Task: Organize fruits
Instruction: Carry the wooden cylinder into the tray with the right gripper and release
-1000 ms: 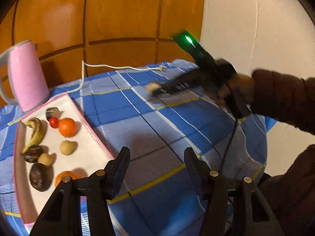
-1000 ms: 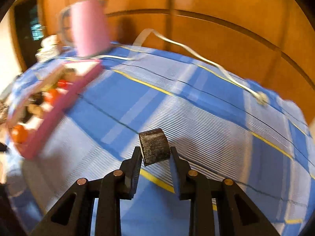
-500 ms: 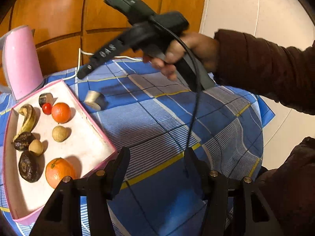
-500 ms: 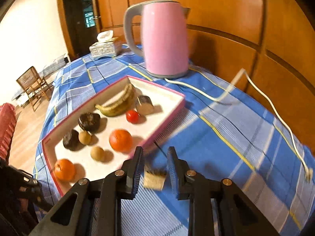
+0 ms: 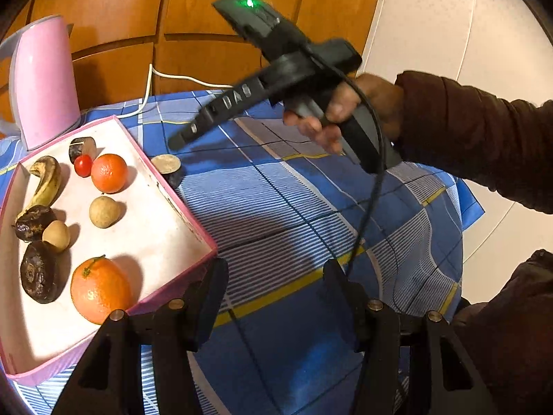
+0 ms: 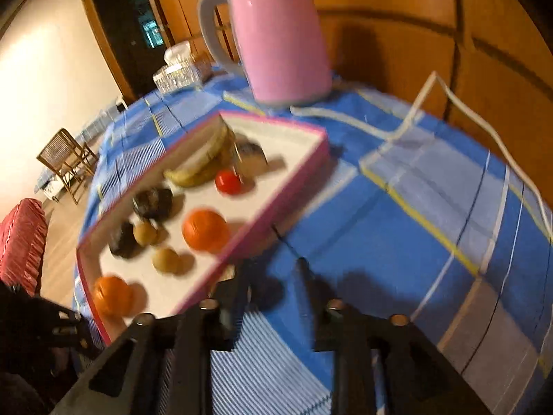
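Cut fruit piece: a dark-skinned chunk with a pale cut face pointing up, sitting on the cloth right against the outside of the tray's long pink wall, so it's not in the tray.
Tray: pink rim, white floor, lying flat on the bench, which has a blue checked cloth with yellow stripes over it.
In the tray: a banana along the far side, a cherry tomato touching an orange, and another dark cut chunk just behind the tomato. Then two small tan round fruits, two dark wrinkly fruits, and a second, bigger orange at the near end.
Right gripper: held up above the cloth, its tips just over the cut piece and not touching it. In its own wrist view the fingers are spread apart with nothing between them, though that view is pretty blurry.
Left gripper: fingers wide apart too, empty, hanging over the cloth by the tray's near corner.
Kettle: pink, grey handle, standing upright just past the tray's far end.
Cord: white, trailing over the cloth beside the kettle.
Tissue box: clear-looking, further back on the bench.
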Demonstrator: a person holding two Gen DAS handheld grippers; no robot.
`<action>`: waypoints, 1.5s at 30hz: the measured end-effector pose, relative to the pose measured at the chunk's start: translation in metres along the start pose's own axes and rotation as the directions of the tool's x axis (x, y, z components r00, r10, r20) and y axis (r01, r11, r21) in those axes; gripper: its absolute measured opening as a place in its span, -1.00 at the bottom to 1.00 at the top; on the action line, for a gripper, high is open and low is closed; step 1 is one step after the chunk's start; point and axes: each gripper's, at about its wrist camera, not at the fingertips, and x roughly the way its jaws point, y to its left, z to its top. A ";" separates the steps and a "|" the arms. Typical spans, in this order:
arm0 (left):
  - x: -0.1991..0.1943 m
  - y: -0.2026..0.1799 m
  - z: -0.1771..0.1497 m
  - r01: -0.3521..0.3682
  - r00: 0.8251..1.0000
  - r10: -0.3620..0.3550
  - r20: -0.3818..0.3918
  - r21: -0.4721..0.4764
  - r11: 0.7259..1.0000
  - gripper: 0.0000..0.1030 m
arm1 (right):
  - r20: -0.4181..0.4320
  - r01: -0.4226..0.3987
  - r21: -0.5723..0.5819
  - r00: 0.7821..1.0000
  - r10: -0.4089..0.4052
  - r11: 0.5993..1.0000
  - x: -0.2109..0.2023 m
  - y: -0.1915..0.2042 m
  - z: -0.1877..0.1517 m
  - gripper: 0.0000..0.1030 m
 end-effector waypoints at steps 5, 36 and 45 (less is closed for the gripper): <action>0.000 -0.002 0.001 0.000 1.000 0.000 -0.012 0.008 1.000 0.13 | -0.048 -0.016 -0.087 0.999 0.012 0.996 0.007 0.013 -0.009 -0.43; -0.002 -0.002 -0.001 -0.031 0.999 0.031 -0.021 0.001 1.000 0.13 | 0.068 0.070 -0.211 0.996 -0.057 0.975 -0.022 0.039 0.011 -0.36; -0.004 0.009 -0.005 -0.038 0.999 0.037 -0.021 -0.038 0.999 0.12 | 0.072 0.073 -0.281 0.996 -0.055 0.957 0.025 0.082 0.051 -0.36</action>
